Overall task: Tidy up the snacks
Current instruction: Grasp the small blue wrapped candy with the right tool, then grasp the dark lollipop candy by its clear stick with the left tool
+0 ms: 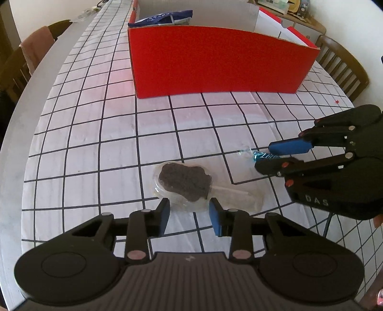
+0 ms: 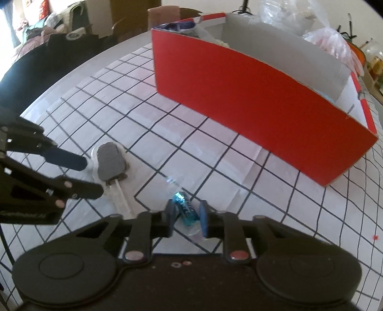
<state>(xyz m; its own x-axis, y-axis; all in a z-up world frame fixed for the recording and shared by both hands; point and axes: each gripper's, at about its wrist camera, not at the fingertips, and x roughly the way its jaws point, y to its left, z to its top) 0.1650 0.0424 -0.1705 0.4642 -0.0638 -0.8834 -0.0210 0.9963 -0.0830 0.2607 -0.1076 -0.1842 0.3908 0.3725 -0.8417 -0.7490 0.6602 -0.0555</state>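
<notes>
a red box (image 1: pixel 215 62) is stood on the gridded tablecloth (image 1: pixel 95 134), well behind both snacks; the dark wrapped popsicle (image 1: pixel 184 183) is bracketed by the left gripper (image 1: pixel 189 215), jaws apart. the blue candy (image 2: pixel 185 209) is lain between the parted jaws of the right gripper (image 2: pixel 186 216).

A home dining room: a table under a grid-patterned tablecloth (image 1: pixel 95 119) has wooden dining chairs (image 1: pixel 342 64) drawn up around it, a cluttered sideboard (image 1: pixel 292 14) stands along the wall, and clothes and household bits (image 2: pixel 55 21) are heaped behind.
</notes>
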